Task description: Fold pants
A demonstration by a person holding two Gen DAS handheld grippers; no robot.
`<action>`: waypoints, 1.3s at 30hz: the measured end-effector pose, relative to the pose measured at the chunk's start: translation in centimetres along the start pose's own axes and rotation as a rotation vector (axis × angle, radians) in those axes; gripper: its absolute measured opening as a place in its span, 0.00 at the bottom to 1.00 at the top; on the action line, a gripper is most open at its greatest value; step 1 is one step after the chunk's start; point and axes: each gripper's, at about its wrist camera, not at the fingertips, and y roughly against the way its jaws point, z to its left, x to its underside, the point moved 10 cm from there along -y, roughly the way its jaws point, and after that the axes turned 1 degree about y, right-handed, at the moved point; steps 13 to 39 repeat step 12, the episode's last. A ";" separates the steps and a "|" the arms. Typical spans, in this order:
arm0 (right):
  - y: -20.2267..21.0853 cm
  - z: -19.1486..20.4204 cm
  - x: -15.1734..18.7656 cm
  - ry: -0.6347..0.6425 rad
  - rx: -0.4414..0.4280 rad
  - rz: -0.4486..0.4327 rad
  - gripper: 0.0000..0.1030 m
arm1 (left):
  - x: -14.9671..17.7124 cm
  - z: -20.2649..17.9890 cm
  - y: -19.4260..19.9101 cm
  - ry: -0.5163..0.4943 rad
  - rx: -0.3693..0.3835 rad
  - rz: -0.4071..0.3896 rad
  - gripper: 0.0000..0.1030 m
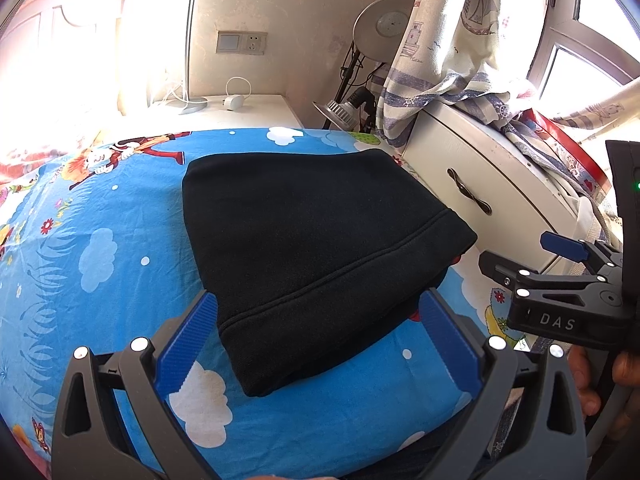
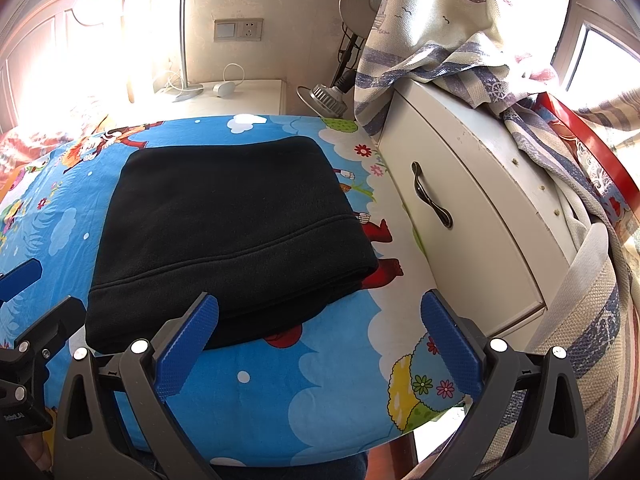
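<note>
The black pants (image 1: 312,232) lie folded into a compact rectangle on the blue cartoon bedsheet (image 1: 100,280), hem band toward me. They also show in the right wrist view (image 2: 228,232). My left gripper (image 1: 318,332) is open and empty, its blue pads either side of the bundle's near edge, just above it. My right gripper (image 2: 320,340) is open and empty, over the sheet at the bundle's near right corner. The right gripper shows in the left wrist view (image 1: 532,264) at the right; the left gripper shows in the right wrist view (image 2: 28,300) at the left.
A white drawer cabinet (image 2: 460,216) stands right of the bed, draped with a striped curtain (image 2: 440,40). A white bedside table (image 1: 240,112) with a charger and a lamp stand (image 1: 352,92) is at the back. The bed's near edge is just below the grippers.
</note>
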 end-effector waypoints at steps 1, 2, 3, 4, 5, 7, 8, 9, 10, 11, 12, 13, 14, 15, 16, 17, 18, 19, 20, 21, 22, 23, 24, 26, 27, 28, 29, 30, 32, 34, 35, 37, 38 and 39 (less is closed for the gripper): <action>0.0 0.0 0.0 0.000 0.000 0.000 0.94 | -0.1 -0.1 0.0 -0.006 -0.002 -0.007 0.98; 0.0 0.0 0.0 0.000 0.001 0.000 0.94 | -0.3 -0.4 -0.1 -0.011 0.008 -0.008 0.98; 0.0 0.0 0.0 0.000 0.001 0.001 0.94 | -0.3 -0.5 -0.4 -0.013 0.017 -0.002 0.98; 0.0 0.0 0.0 -0.001 0.001 0.001 0.94 | -0.3 -0.5 -0.7 -0.008 0.019 0.002 0.98; 0.0 0.0 0.1 0.000 0.000 0.001 0.94 | -0.4 -0.6 -0.8 -0.003 0.026 0.002 0.98; 0.0 0.0 0.1 -0.001 0.002 0.000 0.94 | -0.4 -0.5 -1.1 0.009 0.038 0.013 0.98; -0.1 0.0 0.2 -0.003 0.002 0.001 0.94 | -0.4 -0.6 -1.2 0.008 0.035 0.014 0.98; -0.1 -0.1 0.2 -0.005 0.001 0.002 0.94 | -0.3 -0.5 -1.2 0.007 0.032 0.013 0.98; -0.2 -0.1 0.3 -0.006 0.001 0.002 0.94 | -0.3 -0.4 -1.2 0.010 0.031 0.014 0.98; -0.3 -0.1 0.3 -0.005 0.000 0.004 0.94 | -0.3 -0.3 -1.2 0.013 0.032 0.015 0.98; -0.3 -0.1 0.3 -0.004 -0.001 0.005 0.94 | -0.3 -0.3 -1.2 0.015 0.031 0.016 0.98; -0.3 -0.1 0.3 -0.004 -0.001 0.005 0.94 | -0.3 -0.3 -1.2 0.015 0.031 0.016 0.98; -0.3 -0.1 0.3 -0.004 -0.001 0.005 0.94 | -0.3 -0.3 -1.2 0.015 0.031 0.016 0.98; -0.3 -0.1 0.3 -0.004 -0.001 0.005 0.94 | -0.3 -0.3 -1.2 0.015 0.031 0.016 0.98; -0.3 -0.1 0.3 -0.004 -0.001 0.005 0.94 | -0.3 -0.3 -1.2 0.015 0.031 0.016 0.98; -0.3 -0.1 0.3 -0.004 -0.001 0.005 0.94 | -0.3 -0.3 -1.2 0.015 0.031 0.016 0.98; -0.3 -0.1 0.3 -0.004 -0.001 0.005 0.94 | -0.3 -0.3 -1.2 0.015 0.031 0.016 0.98; -0.3 -0.1 0.3 -0.004 -0.001 0.005 0.94 | -0.3 -0.3 -1.2 0.015 0.031 0.016 0.98; -0.3 -0.1 0.3 -0.004 -0.001 0.005 0.94 | -0.3 -0.3 -1.2 0.015 0.031 0.016 0.98; -0.3 -0.1 0.3 -0.004 -0.001 0.005 0.94 | -0.3 -0.3 -1.2 0.015 0.031 0.016 0.98; -0.3 -0.1 0.3 -0.004 -0.001 0.005 0.94 | -0.3 -0.3 -1.2 0.015 0.031 0.016 0.98; -0.3 -0.1 0.3 -0.004 -0.001 0.005 0.94 | -0.3 -0.3 -1.2 0.015 0.031 0.016 0.98; -0.3 -0.1 0.3 -0.004 -0.001 0.005 0.94 | -0.3 -0.3 -1.2 0.015 0.031 0.016 0.98; -0.3 -0.1 0.3 -0.004 -0.001 0.005 0.94 | -0.3 -0.3 -1.2 0.015 0.031 0.016 0.98; -0.3 -0.1 0.3 -0.004 -0.001 0.005 0.94 | -0.3 -0.3 -1.2 0.015 0.031 0.016 0.98; -0.3 -0.1 0.3 -0.004 -0.001 0.005 0.94 | -0.3 -0.3 -1.2 0.015 0.031 0.016 0.98; -0.3 -0.1 0.3 -0.004 -0.001 0.005 0.94 | -0.3 -0.3 -1.2 0.015 0.031 0.016 0.98; -0.3 -0.1 0.3 -0.004 -0.001 0.005 0.94 | -0.3 -0.3 -1.2 0.015 0.031 0.016 0.98; -0.3 -0.1 0.3 -0.004 -0.001 0.005 0.94 | -0.3 -0.3 -1.2 0.015 0.031 0.016 0.98; -0.3 -0.1 0.3 -0.004 -0.001 0.005 0.94 | -0.3 -0.3 -1.2 0.015 0.031 0.016 0.98; -0.3 -0.1 0.3 -0.004 -0.001 0.005 0.94 | -0.3 -0.3 -1.2 0.015 0.031 0.016 0.98; -0.3 -0.1 0.3 -0.004 -0.001 0.005 0.94 | -0.3 -0.3 -1.2 0.015 0.031 0.016 0.98; -0.3 -0.1 0.3 -0.004 -0.001 0.005 0.94 | -0.3 -0.3 -1.2 0.015 0.031 0.016 0.98; -0.3 -0.1 0.3 -0.004 -0.001 0.005 0.94 | -0.3 -0.3 -1.2 0.015 0.031 0.016 0.98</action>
